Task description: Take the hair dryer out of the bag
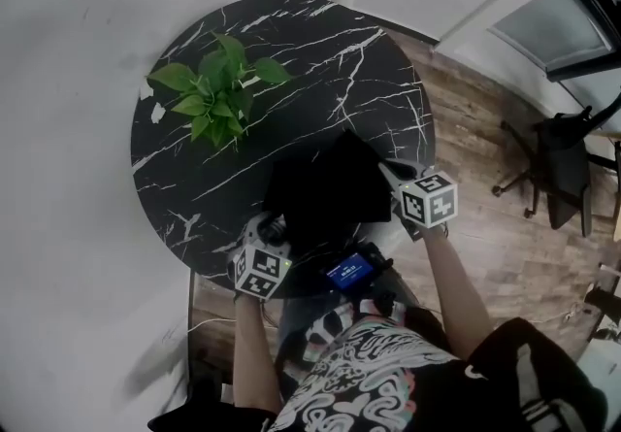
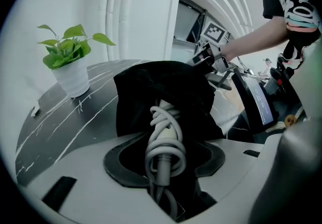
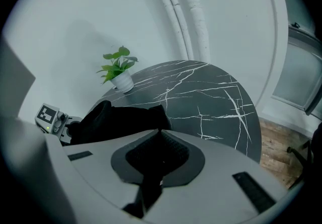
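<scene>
Black bag at table's near edge, right gripper pinching its right rim. Left gripper clamped on dryer handle, poking from bag mouth at near-left. Looks partly done; full pull-out remaining.

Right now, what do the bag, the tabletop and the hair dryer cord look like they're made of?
Bag: probably soft black fabric, matte; it slumps and folds with no shine.
Tabletop: black marble or a marble-look laminate, smooth and slightly glossy, with white veins.
Hair dryer cord: likely a pale grey rubbery plastic sheath, smooth, bent into tight loops.
</scene>
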Available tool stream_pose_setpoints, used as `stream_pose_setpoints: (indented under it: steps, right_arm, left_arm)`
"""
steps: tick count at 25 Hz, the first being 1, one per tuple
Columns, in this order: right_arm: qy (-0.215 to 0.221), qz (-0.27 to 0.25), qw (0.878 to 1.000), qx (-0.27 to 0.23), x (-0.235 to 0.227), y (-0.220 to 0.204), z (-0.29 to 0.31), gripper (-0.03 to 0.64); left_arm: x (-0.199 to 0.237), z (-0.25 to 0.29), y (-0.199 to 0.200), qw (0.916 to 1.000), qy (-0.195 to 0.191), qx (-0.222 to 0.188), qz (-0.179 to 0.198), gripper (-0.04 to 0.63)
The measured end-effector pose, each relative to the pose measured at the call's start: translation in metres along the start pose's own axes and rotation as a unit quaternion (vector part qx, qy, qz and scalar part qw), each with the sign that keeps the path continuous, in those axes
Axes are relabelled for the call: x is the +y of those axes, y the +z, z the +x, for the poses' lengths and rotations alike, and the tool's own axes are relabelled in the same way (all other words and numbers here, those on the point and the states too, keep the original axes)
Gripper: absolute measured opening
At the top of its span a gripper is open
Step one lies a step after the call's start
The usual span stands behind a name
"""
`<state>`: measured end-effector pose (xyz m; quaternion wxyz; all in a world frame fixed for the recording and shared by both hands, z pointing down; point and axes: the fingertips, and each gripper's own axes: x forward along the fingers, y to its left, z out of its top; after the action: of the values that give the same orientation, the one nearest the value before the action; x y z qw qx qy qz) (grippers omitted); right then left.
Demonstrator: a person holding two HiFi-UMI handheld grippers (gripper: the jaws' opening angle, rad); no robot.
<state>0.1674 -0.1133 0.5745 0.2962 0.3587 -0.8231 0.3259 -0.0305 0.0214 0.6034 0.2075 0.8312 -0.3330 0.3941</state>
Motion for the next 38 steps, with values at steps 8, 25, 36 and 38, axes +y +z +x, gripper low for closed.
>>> stream_pose_setpoints:
  steps: [8, 25, 36, 38]
  right_arm:
    - [-0.004, -0.011, 1.000, -0.012, -0.003, 0.011, -0.005, 0.023]
    - [-0.017, -0.029, 0.999, -0.012, -0.004, 0.015, -0.006, 0.023]
    - [-0.022, -0.033, 0.999, -0.015, -0.003, 0.018, -0.006, 0.023]
    - [-0.022, -0.031, 0.999, -0.016, -0.003, 0.018, -0.005, 0.023]
  left_arm:
    - [0.004, -0.010, -0.004, 0.9999, 0.007, -0.007, -0.007, 0.207]
    - [0.007, -0.024, -0.017, 0.9996, 0.014, -0.013, -0.018, 0.206]
    - [0.008, -0.031, -0.016, 0.9994, 0.015, -0.022, -0.022, 0.204]
    - [0.008, -0.033, -0.015, 0.9993, 0.016, -0.024, -0.023, 0.204]
